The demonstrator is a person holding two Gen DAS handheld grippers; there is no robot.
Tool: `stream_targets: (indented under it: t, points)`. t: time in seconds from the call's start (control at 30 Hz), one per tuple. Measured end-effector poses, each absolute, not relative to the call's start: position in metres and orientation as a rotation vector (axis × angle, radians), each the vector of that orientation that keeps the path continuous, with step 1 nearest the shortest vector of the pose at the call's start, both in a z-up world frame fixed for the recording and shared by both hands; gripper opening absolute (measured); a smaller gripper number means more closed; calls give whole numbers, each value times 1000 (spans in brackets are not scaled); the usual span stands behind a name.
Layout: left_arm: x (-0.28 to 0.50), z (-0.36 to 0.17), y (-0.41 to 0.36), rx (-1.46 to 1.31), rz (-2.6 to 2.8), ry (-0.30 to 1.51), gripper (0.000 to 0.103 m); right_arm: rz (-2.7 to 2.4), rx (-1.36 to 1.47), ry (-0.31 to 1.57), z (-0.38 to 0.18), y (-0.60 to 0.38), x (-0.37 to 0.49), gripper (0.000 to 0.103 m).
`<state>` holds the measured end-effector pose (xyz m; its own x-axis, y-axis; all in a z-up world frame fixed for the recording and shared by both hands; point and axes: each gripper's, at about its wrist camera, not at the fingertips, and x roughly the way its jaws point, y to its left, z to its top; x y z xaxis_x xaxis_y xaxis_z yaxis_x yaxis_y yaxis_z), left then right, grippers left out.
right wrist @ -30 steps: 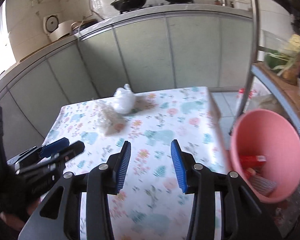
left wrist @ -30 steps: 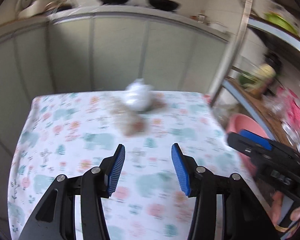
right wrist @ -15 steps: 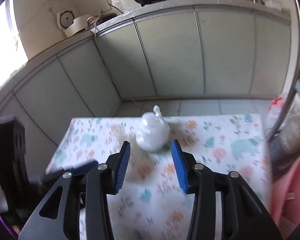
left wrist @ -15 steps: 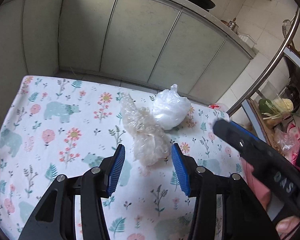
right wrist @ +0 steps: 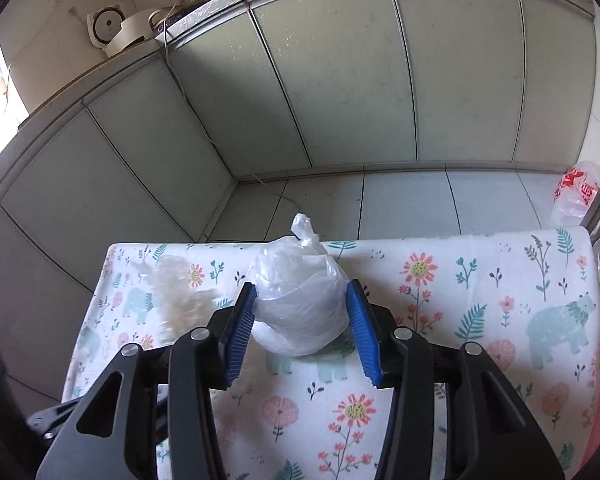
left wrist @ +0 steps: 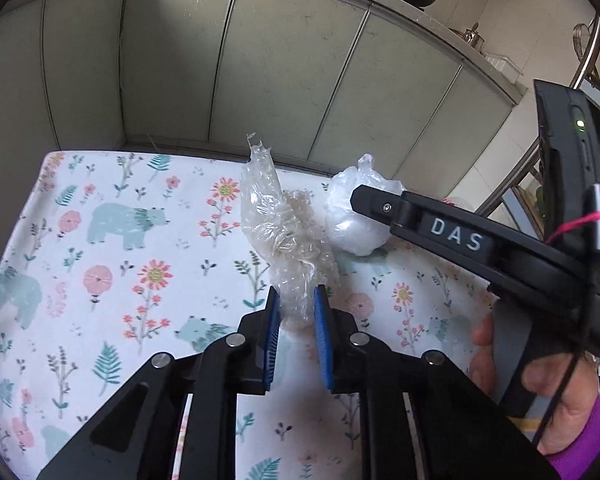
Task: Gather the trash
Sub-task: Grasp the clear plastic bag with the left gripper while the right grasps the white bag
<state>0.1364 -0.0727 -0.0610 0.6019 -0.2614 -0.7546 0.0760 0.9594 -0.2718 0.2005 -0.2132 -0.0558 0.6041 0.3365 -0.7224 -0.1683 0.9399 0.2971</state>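
Left wrist view: the crumpled clear wrap (left wrist: 288,240) lies mid-worktop (left wrist: 112,280), its near end pinched between the left gripper (left wrist: 295,322) jaws; it looks featherlight, soft and crushable, so any bunched part should serve. Just beside it the knotted white bag (right wrist: 300,304) sits between the right gripper (right wrist: 302,328) jaws, spread around its belly; both tools reach forward, angled down

Crumpled wrap (left wrist: 288,248) lies on table (left wrist: 112,280), near end btwn left gripper (left wrist: 295,322) fingers. Knotted bag (right wrist: 300,308) just right of wrap, on table, btwn right gripper (right wrist: 300,326) fingers. Cabinets (right wrist: 340,80) behind.
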Motion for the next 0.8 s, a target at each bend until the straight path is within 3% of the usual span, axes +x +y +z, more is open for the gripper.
stream_targets:
  t: [0.1,0.17,0.27,0.8]
  points:
    - [131,-61,-64,-224,-179,918,15,291,181,873,-57,-211,197,41]
    - [126,-59,-59,-222,-168,912,15,283,174,868,-55,-213,193,26]
    - [118,-55,-54,-221,-158,905,15,284,193,871,-52,-217,181,20]
    - [52,-21,-46,-130,-133,805,14,319,156,791,-9,-236,44,18]
